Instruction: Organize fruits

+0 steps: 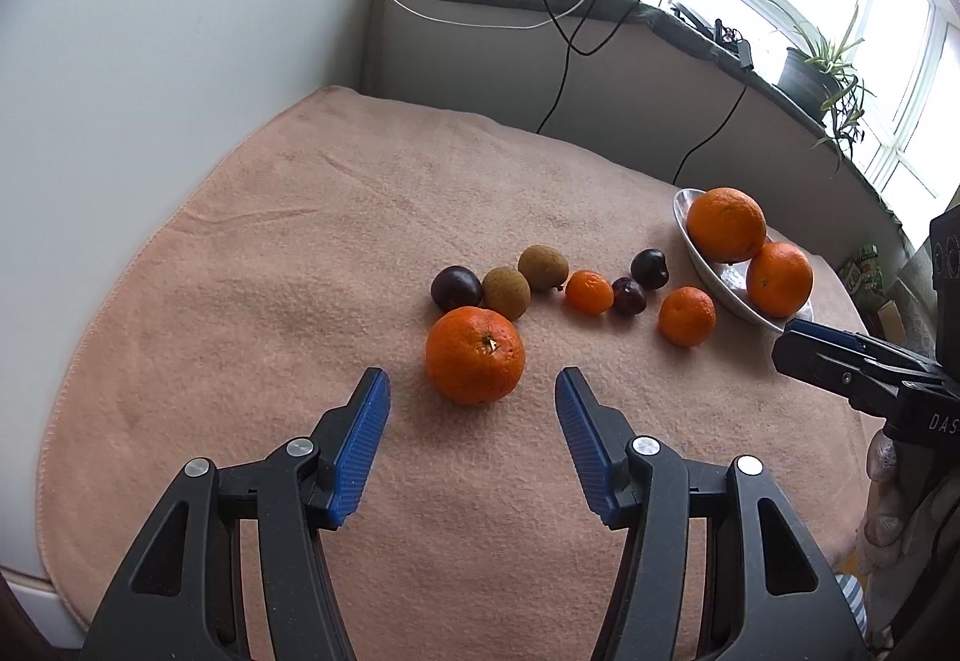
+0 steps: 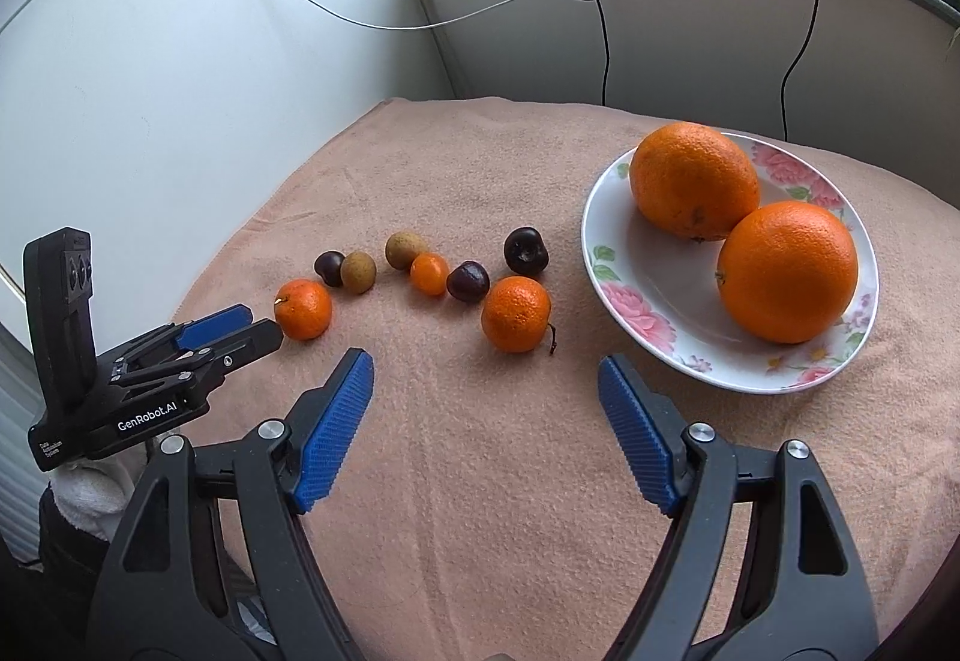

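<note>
Fruit sorting at an early stage. Two large oranges already lie in the flowered plate, touching each other; everything else is loose on the peach cloth covering the worktop. Left to sort, by this judgement: a mandarin just ahead of the left hand-held gripper, a second mandarin ahead of the right hand-held gripper and near the plate, a small kumquat-like fruit, three dark cherries and two brown longans, strung in a loose row between the mandarins. Both hand-held grippers are released, jaws spread and empty, clear of the fruit and pointing down at the cloth. Each mandarin sits roughly in line with the gap of its gripper, so a grasp on either appears the likely next step.
</note>
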Tool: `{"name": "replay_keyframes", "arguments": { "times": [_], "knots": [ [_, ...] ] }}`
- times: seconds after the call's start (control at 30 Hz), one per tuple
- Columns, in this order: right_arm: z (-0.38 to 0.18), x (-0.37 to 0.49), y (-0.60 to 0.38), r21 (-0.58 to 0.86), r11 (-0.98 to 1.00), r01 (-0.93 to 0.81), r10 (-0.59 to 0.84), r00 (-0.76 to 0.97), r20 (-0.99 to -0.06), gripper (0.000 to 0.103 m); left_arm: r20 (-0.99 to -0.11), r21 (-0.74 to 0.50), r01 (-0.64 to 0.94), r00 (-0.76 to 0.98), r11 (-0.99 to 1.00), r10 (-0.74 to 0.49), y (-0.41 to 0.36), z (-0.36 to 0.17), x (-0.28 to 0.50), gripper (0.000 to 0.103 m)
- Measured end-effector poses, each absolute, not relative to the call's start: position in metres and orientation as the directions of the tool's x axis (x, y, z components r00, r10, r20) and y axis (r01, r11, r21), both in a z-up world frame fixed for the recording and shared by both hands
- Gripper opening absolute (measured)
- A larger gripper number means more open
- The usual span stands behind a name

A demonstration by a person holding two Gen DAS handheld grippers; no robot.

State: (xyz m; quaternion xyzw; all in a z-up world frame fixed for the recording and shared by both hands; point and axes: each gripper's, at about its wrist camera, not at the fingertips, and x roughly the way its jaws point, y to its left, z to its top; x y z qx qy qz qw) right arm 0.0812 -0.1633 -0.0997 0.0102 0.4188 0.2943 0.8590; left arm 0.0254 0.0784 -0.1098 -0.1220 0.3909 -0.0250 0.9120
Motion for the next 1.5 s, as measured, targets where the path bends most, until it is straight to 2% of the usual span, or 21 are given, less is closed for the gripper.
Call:
{"name": "replay_keyframes", "arguments": {
  "times": [0.13, 0.33, 0.63, 1.0, 1.23, 1.4, 1.5],
  "knots": [
    [-0.108, 0.088, -0.155, 0.267, 0.83, -0.489, 0.506, 0.461, -0.729, 0.063, -0.71, -0.254, -0.049, 0.688, 0.966, -0.152, 0.081, -0.114, 0.027, 0.057],
    [-0.121, 0.1, -0.143, 0.244, 0.848, -0.471, 0.47, 0.456, -0.755, 0.053, -0.712, -0.271, -0.047, 0.682, 0.962, -0.167, 0.085, -0.117, 0.031, 0.057],
    [-0.127, 0.111, -0.134, 0.222, 0.861, -0.457, 0.443, 0.46, -0.77, 0.047, -0.714, -0.285, -0.038, 0.675, 0.958, -0.186, 0.086, -0.12, 0.038, 0.057],
    [-0.134, 0.122, -0.126, 0.185, 0.876, -0.445, 0.405, 0.471, -0.784, 0.044, -0.725, -0.292, -0.034, 0.66, 0.956, -0.198, 0.085, -0.126, 0.045, 0.057],
    [-0.136, 0.127, -0.123, 0.158, 0.883, -0.442, 0.383, 0.483, -0.788, 0.036, -0.731, -0.286, -0.031, 0.653, 0.958, -0.197, 0.083, -0.127, 0.049, 0.056],
    [-0.136, 0.127, -0.122, 0.148, 0.881, -0.45, 0.383, 0.492, -0.782, 0.036, -0.732, -0.289, -0.032, 0.652, 0.957, -0.199, 0.084, -0.128, 0.051, 0.049],
    [-0.136, 0.128, -0.123, 0.144, 0.878, -0.456, 0.385, 0.495, -0.779, 0.035, -0.726, -0.297, -0.02, 0.655, 0.955, -0.212, 0.083, -0.127, 0.052, 0.04]
  ]
}}
